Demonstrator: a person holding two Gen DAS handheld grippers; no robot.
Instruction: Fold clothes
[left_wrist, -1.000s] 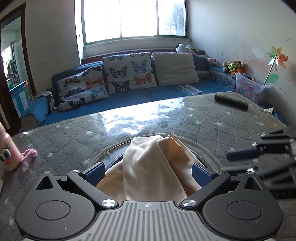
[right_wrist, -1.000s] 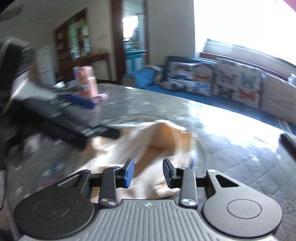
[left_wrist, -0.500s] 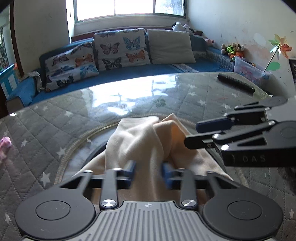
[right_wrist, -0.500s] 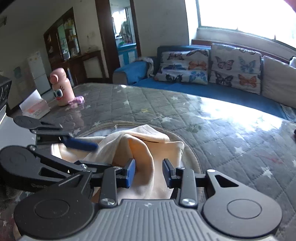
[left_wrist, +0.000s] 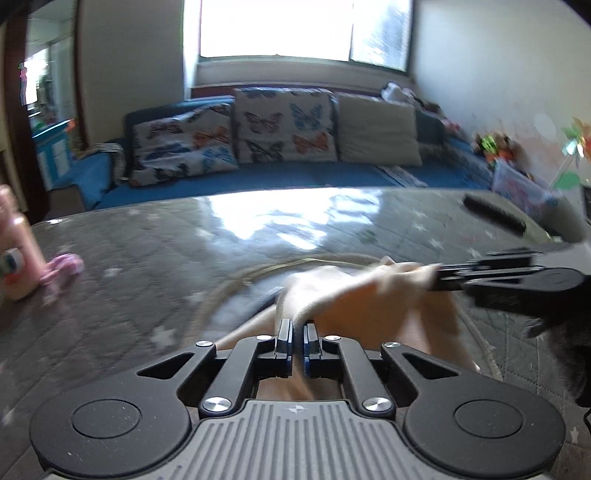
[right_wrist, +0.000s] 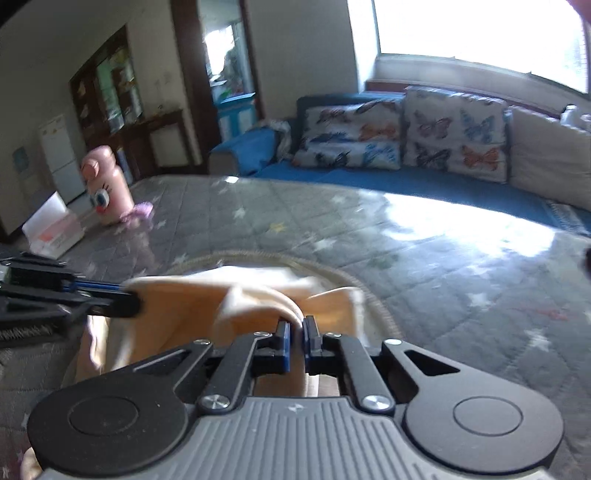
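Left tongs (left_wrist: 297, 338): pinching one edge of the cream garment (left_wrist: 369, 306).
Right tongs (right_wrist: 298, 338): pinching another fold.
Garment: near middle of the bench (left_wrist: 155, 266), stretched left to right between both tongs.

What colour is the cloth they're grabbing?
The cloth is pale cream-yellow, plain, no pattern; clearest in the right wrist view.
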